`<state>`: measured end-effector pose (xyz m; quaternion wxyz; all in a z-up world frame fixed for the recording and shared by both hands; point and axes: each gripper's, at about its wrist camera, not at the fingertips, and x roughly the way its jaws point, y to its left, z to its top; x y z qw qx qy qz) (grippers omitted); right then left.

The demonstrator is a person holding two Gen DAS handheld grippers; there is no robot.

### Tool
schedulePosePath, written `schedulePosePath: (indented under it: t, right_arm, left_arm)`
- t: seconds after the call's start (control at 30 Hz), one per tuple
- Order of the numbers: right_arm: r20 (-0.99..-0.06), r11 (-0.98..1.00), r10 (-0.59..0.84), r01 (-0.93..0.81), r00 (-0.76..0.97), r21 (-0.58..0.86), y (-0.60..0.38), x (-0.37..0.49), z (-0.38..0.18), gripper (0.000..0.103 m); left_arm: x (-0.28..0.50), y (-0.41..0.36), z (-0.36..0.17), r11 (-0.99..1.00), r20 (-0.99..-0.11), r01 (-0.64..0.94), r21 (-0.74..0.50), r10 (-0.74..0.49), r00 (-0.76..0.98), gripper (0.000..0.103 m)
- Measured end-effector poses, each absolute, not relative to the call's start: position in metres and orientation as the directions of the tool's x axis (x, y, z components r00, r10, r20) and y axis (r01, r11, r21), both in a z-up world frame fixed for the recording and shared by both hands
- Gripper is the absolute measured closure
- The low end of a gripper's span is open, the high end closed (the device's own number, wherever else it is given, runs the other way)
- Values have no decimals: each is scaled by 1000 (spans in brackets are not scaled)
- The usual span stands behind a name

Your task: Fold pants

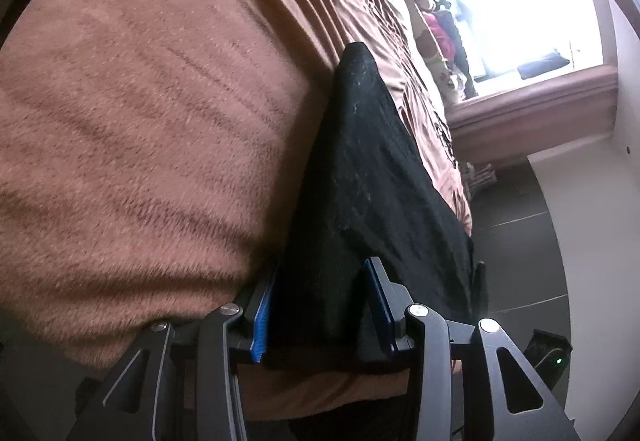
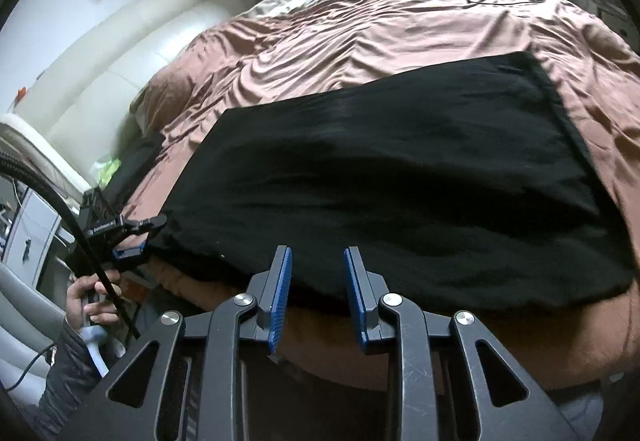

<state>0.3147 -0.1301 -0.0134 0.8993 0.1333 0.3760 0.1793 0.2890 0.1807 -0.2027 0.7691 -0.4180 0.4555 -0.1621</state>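
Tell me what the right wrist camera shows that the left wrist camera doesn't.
Only the right wrist view shows the person's bare hand gripping the left tool at the corner of the black fabric pants, plus a white padded headboard. Only the left wrist view shows dark floor tiles. Both show the pants, the brown fuzzy bedspread and a bright window.

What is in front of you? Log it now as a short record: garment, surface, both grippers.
garment: black pants, lying flat along the bed's near edge
surface: wrinkled brown blanket
left gripper: at the pants' corner, cloth between its fingers; unclear whether they press on it
right gripper: fingers apart, nothing between them, pointed at the pants' near edge
person's hand: on the left gripper's handle
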Motion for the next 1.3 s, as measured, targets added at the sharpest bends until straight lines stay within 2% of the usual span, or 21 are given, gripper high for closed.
schedulePosePath:
  t: [0.17,0.3,0.43,0.6,0.83,1.13,1.2,1.3]
  right_arm:
    - [-659,910,410,-233,631,343,-100,339,-19,79]
    - [-684,921,390,-247,617,302,-81,353,-24,79]
    - [-727,940,341,-233,596,250,-68,363,-38,79]
    - [-759,952,300,-235,578,198,-58,354,-55,79]
    - [-765,954,290,-237,575,183,-55,356,-34,79]
    - [-762,947,304,-270,572,174,-43,385,-31,79]
    - [-775,949,292,-267,560,166,-41,395,-37,80]
    - [-795,955,273,-255,542,154,-40,412,-42,93]
  left_arm:
    - [286,182,-203,589,-539,-101,-802,-641,546,61]
    - [278,186,-204,532,-474,-65,-844,-686,552,79]
    - [272,184,-192,528,-450,-29,-849,-692,564,84]
    - [266,182,-182,500,-418,-18,-866,-702,576,84]
    - [259,184,-184,475,-417,-64,-878,-690,591,82]
    - [258,185,-191,489,-464,-128,-863,-664,586,82]
    - [259,183,-191,511,-485,-135,-849,-652,582,78]
    - [261,179,-192,542,-527,-159,-825,-637,563,76]
